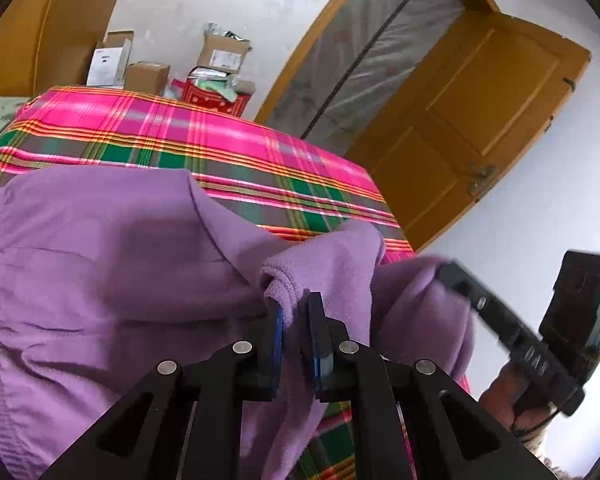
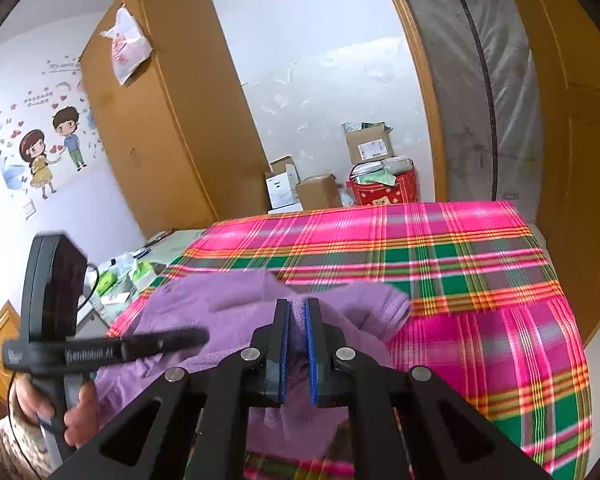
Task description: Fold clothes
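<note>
A purple fleece garment [image 1: 100, 264] lies on a bed under a pink and green plaid cover [image 1: 220, 144]. My left gripper [image 1: 296, 308] is shut on a fold of its edge, lifted a little off the cover. In the right wrist view the same purple garment [image 2: 220, 300] is bunched in front of me, and my right gripper [image 2: 297, 312] is shut on another fold of it. Each gripper shows in the other's view: the right gripper [image 1: 452, 276] at the lower right, the left gripper [image 2: 196, 338] at the lower left, held by a hand [image 2: 76, 412].
Cardboard boxes [image 2: 324, 190] and a red bag [image 2: 384, 190] stand on the floor behind the bed. A wooden wardrobe [image 2: 172, 112] is at the back left, an open wooden door [image 1: 480, 120] at the right. A cluttered side table [image 2: 140, 264] sits left of the bed.
</note>
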Available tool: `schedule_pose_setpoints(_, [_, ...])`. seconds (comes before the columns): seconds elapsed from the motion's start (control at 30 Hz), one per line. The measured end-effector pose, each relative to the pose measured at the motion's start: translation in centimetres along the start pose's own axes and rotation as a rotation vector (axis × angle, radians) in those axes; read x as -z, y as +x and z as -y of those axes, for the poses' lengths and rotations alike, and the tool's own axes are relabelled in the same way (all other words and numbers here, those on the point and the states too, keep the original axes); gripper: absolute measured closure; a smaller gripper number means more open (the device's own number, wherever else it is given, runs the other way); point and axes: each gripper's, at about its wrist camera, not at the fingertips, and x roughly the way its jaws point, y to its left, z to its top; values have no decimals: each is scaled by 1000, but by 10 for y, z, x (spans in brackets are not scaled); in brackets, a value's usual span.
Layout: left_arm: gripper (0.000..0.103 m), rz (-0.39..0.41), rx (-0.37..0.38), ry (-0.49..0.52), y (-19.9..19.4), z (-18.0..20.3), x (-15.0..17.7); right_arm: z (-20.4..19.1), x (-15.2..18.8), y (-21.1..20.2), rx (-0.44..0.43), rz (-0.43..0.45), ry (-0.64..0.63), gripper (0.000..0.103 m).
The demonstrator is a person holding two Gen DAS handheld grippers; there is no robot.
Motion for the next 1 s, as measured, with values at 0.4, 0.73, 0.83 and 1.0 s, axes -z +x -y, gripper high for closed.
schedule_pose_setpoints(0.4, [88,17,-10,-70,4,-23,-12,15,-32,58,113,-5,-6,95])
schedule_pose_setpoints(0.73, [78,11,8,-74,2,-26,-5,33,-37,92,223,-30,-7,95])
schedule_pose_setpoints(0.83, [77,11,9,-62,0,-22,0,40,-40,101,276,-43,-14,95])
schedule_pose_setpoints(1.0, [66,-33,14,-13,2,-12,15,58,-38,115,361,-81,2,96])
